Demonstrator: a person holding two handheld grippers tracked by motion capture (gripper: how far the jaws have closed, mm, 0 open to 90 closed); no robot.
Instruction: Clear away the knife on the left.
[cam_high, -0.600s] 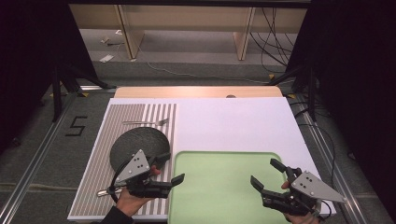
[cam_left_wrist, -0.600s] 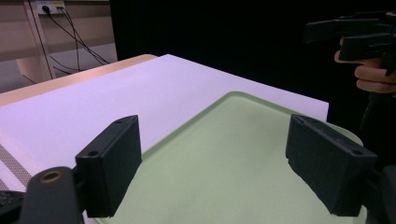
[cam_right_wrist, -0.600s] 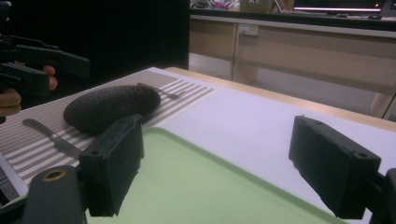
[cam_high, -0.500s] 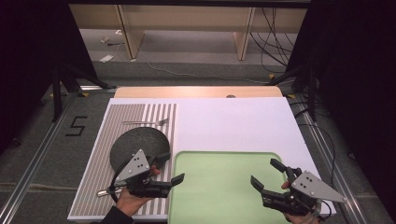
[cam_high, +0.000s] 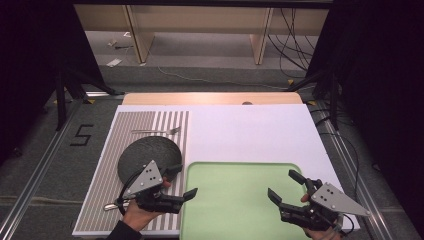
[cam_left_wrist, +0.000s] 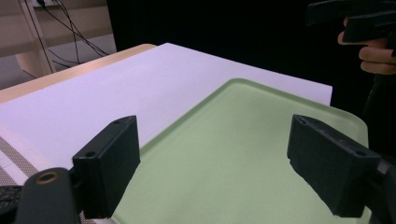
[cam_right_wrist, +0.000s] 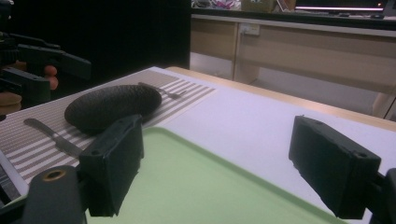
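Your left gripper (cam_high: 184, 182) hovers at the left edge of the green tray (cam_high: 235, 200), jaws wide apart and holding nothing; your right gripper (cam_high: 285, 187) hangs over the tray's right part, jaws likewise spread and empty, and the two point toward each other. The dark plate (cam_high: 145, 155) sits on the striped mat (cam_high: 150, 135) just left of the tray; a fork (cam_high: 156, 131) lies beyond the plate, and a knife (cam_right_wrist: 53, 135) lies on the mat near it.
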